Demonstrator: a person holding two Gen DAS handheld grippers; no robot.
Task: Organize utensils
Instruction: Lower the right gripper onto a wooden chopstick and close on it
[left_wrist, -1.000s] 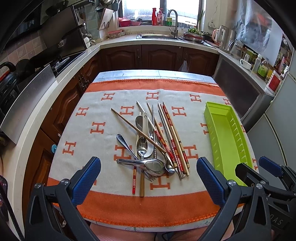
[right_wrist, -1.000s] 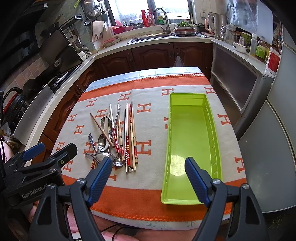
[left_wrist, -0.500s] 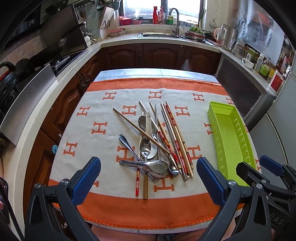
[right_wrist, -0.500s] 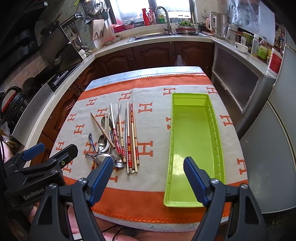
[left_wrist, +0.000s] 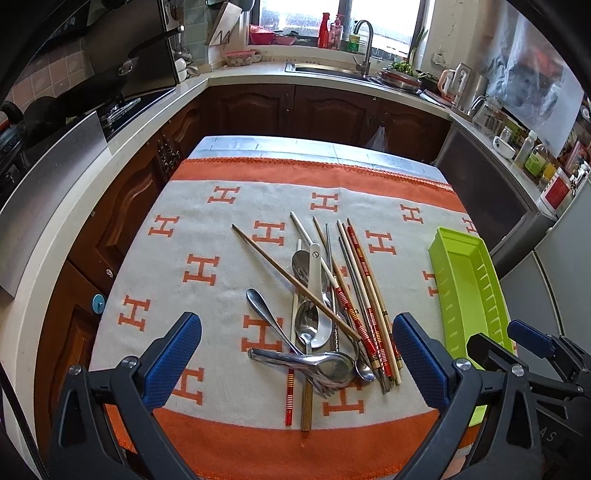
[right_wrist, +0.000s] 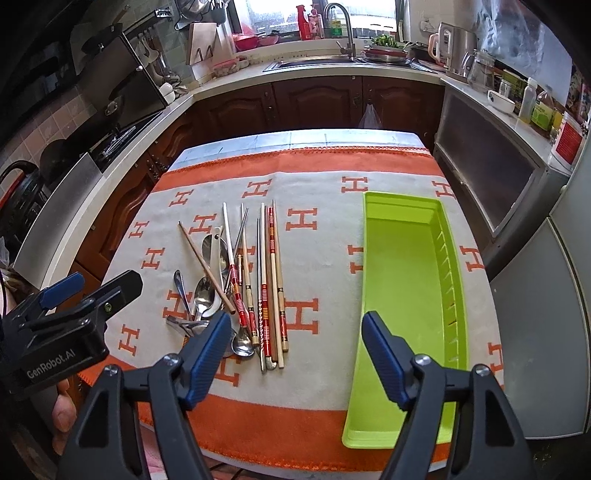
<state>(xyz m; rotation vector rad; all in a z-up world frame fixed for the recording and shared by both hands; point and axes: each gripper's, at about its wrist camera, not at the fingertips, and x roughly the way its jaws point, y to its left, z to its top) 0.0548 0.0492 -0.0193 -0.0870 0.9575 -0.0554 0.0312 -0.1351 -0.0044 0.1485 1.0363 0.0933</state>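
A pile of utensils (left_wrist: 325, 314) lies on the orange and white cloth: several chopsticks (left_wrist: 364, 291), metal spoons (left_wrist: 308, 321) and a fork, crossing one another. The pile also shows in the right wrist view (right_wrist: 236, 288). A long lime-green tray (right_wrist: 406, 280) lies empty to its right, also seen in the left wrist view (left_wrist: 469, 288). My left gripper (left_wrist: 295, 358) is open and empty, hovering above the near end of the pile. My right gripper (right_wrist: 295, 354) is open and empty, above the cloth between the pile and the tray.
The cloth-covered table (right_wrist: 317, 162) stands in a kitchen, with wooden cabinets and a counter (left_wrist: 258, 77) behind and to the left, a sink (right_wrist: 332, 62) at the back, and grey appliances (right_wrist: 535, 295) close on the right.
Both grippers have moved slightly forward and closer to the table; the pile and tray appear a little lower and nearer. Nothing on the table has moved.
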